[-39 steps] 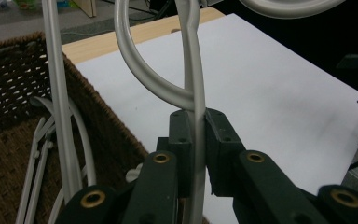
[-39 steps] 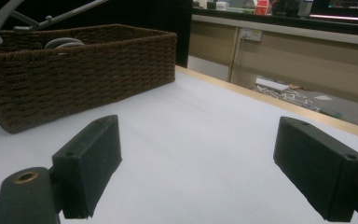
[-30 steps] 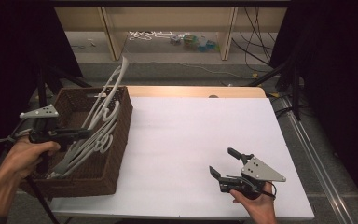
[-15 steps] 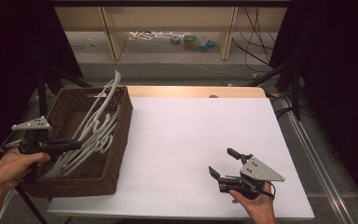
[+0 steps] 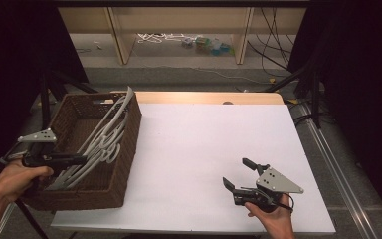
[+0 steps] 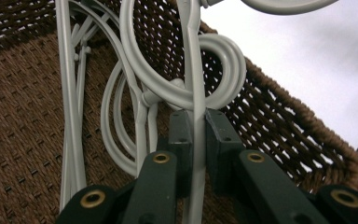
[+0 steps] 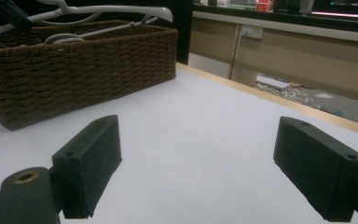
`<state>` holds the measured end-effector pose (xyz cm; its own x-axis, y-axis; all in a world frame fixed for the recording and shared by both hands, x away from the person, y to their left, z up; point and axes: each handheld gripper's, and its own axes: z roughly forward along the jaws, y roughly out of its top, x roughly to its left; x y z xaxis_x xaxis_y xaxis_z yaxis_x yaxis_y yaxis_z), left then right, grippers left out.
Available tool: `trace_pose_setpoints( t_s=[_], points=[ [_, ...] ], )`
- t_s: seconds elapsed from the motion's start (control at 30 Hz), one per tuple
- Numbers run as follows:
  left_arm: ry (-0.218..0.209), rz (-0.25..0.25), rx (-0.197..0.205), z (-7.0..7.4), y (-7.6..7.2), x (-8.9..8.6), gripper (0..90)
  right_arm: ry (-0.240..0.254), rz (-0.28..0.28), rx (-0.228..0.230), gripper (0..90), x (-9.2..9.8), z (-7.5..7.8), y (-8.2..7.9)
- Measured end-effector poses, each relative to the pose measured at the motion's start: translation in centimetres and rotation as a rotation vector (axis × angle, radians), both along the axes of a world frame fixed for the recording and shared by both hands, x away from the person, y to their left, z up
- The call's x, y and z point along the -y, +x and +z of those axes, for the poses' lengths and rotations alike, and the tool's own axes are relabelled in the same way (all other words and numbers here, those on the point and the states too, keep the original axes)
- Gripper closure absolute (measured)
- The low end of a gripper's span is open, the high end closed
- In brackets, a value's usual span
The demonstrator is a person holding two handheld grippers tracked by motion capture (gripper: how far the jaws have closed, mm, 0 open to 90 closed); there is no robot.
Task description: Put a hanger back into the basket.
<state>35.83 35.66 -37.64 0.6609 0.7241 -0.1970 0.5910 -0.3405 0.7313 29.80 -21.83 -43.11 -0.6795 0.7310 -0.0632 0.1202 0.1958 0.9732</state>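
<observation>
The hanger (image 6: 193, 70) is showing itself as a pale grey plastic piece with a thin straight bar and a rounded loop curling beside it, its surface smooth and slightly glossy. In the left gripper view the left gripper (image 6: 195, 135) is clenching that thin bar between its two black pads, the bar running straight up from between the jaws. In the high view the same hanger (image 5: 110, 125) is lying slantwise inside the basket (image 5: 129, 144), its upper end poking out above the far rim while its lower part is resting down among the others. The basket is a dark brown woven rectangular one sitting at the left edge of the white tabletop (image 5: 204, 149), and it is holding several more grey hangers (image 5: 87, 164) stacked loosely against one another, their loops and bars overlapping so that an exact count is not readable. The left gripper (image 5: 82, 159) is reaching level into the basket from its left side, held by a hand (image 5: 15, 177) just outside the wicker wall. The right gripper (image 5: 238, 174) is resting low over the tabletop near its front right part, well apart from the basket, with its jaws standing wide and nothing between them; its own view is showing the two pads spread over bare white surface, with the basket (image 7: 74, 70) farther off.
</observation>
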Motion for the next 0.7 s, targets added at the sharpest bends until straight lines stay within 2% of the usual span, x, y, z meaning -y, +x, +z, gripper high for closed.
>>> trace_pose_setpoints(
  t_s=[0.03, 0.13, 0.27, 0.43, 0.57, 0.7],
  points=[
    [0.007, 0.002, -0.006, -0.2, 0.0, -0.2, 81.7, -0.002, 0.000, 0.000, 15.8, 0.0, 0.0, 0.0],
    [-0.008, 0.023, -0.029, -0.5, 0.1, -0.7, 81.7, 0.001, -0.001, 0.000, 15.8, 0.0, 0.0, 0.0],
    [-0.014, 0.020, -0.031, -0.7, 0.4, -0.9, 81.6, -0.004, 0.000, -0.001, 15.8, 0.0, 0.0, 0.0],
    [0.015, 0.017, -0.070, -1.1, 0.9, -0.9, 81.5, 0.001, 0.001, 0.000, 15.9, 0.0, 0.0, 0.0],
    [0.014, 0.027, -0.076, -1.5, 0.9, -0.9, 81.4, 0.000, 0.001, 0.000, 15.9, 0.0, 0.0, 0.0],
    [0.038, 0.031, -0.097, -1.9, 1.0, -1.1, 81.3, -0.006, 0.000, -0.005, 15.8, 0.0, 0.0, -0.1]
  ],
)
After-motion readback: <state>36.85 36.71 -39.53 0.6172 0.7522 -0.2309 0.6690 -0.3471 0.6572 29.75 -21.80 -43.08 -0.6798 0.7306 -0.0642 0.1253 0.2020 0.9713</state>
